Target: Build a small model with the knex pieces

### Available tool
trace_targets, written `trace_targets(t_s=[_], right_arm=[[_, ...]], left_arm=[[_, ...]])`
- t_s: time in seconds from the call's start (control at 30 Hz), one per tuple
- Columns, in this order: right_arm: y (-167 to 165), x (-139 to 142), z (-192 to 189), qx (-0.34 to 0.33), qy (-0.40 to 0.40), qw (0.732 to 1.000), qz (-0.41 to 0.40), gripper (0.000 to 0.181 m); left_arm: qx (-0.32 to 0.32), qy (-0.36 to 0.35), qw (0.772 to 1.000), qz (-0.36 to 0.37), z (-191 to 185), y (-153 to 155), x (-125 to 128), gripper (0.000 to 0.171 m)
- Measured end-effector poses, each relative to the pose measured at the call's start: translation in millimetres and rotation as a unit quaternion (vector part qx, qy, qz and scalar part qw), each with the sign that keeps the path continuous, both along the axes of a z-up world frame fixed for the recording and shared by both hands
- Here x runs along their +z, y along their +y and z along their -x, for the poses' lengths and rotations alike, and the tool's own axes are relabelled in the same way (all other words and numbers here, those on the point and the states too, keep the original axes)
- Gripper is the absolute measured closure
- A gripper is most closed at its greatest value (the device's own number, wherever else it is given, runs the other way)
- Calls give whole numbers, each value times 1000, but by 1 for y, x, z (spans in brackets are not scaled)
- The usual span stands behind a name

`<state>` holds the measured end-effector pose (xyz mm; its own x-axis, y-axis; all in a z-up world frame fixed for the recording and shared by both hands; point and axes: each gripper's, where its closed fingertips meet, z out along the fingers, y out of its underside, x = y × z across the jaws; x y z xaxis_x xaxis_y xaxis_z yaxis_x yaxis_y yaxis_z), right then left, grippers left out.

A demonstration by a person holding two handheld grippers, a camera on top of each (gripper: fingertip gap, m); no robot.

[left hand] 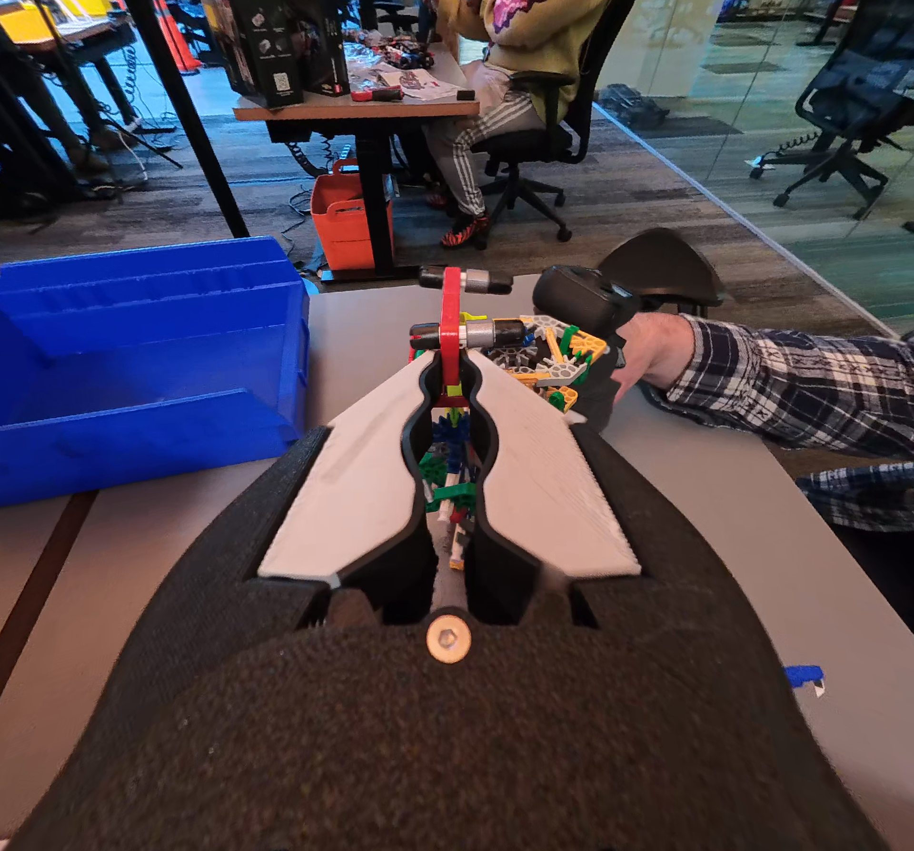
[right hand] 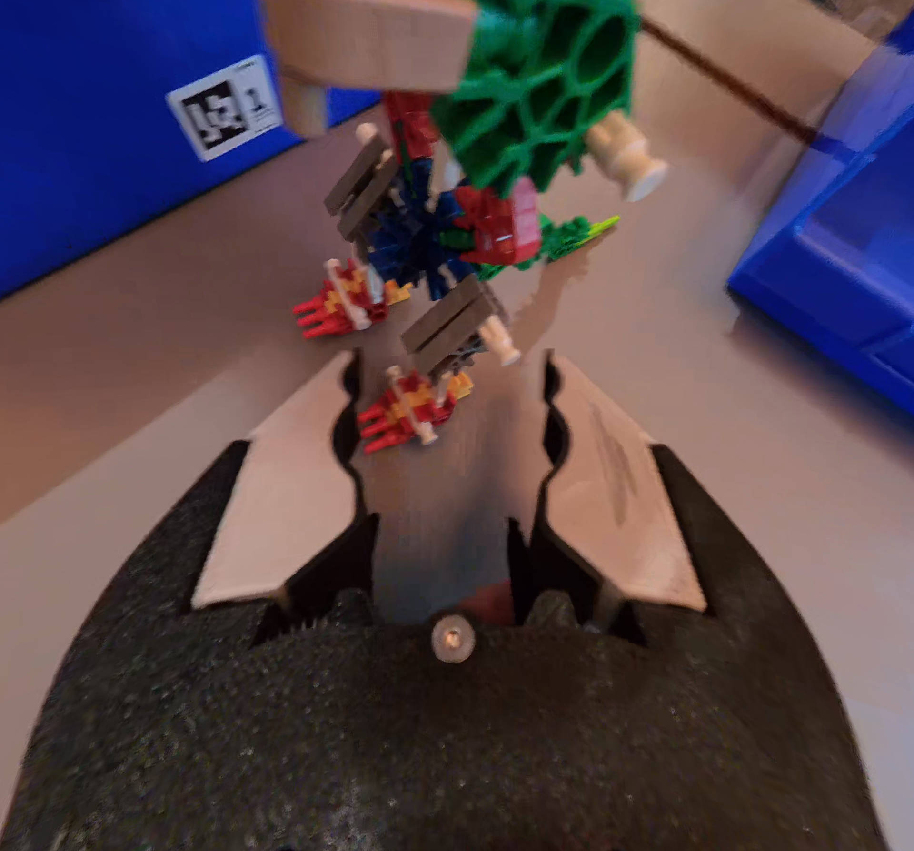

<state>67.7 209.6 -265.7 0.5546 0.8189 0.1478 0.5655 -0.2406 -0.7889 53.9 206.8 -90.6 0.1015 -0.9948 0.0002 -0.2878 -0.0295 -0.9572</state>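
Observation:
A colourful construction-toy model [left hand: 554,357] is held above the grey table [left hand: 692,530]. My left gripper [left hand: 451,357] is shut on it; a red link [left hand: 450,323] with two black-and-grey rollers rises from between the fingertips. In the right wrist view the model [right hand: 420,239] hangs in front of my right gripper [right hand: 450,362], which is open. A red-and-yellow flame piece [right hand: 405,412] sits between its fingertips, close to the left finger [right hand: 297,456]. A left gripper finger [right hand: 366,36] shows at the top beside a green panel [right hand: 544,85]. The right gripper's black body [left hand: 588,308] shows beyond the model.
A blue bin [left hand: 148,357] stands left of the model; it also shows in the right wrist view [right hand: 99,85] with a white tag [right hand: 227,105]. Another blue bin [right hand: 841,258] is at the right. A seated person [left hand: 519,61] and a desk [left hand: 356,108] are beyond the table. The grippers' ends are close to 20 centimeters from one another.

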Motion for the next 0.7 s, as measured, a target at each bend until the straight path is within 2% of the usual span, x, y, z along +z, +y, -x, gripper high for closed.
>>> trace_targets(t_s=[0.03,0.3,0.5,0.7], right_arm=[[-4,-1,2,10,5,1000,13,104],[-6,-1,-1,19,-11,1000,-11,156],[-4,0,0,17,-18,999,-22,157],[-3,0,0,13,-18,1000,-22,156]], left_arm=[[2,1,1000,-2,1,1,0,167],[-4,-4,1000,-3,5,-5,1,167],[-36,5,999,-1,5,-20,-2,164],[-12,21,999,-22,7,-13,-3,159]])
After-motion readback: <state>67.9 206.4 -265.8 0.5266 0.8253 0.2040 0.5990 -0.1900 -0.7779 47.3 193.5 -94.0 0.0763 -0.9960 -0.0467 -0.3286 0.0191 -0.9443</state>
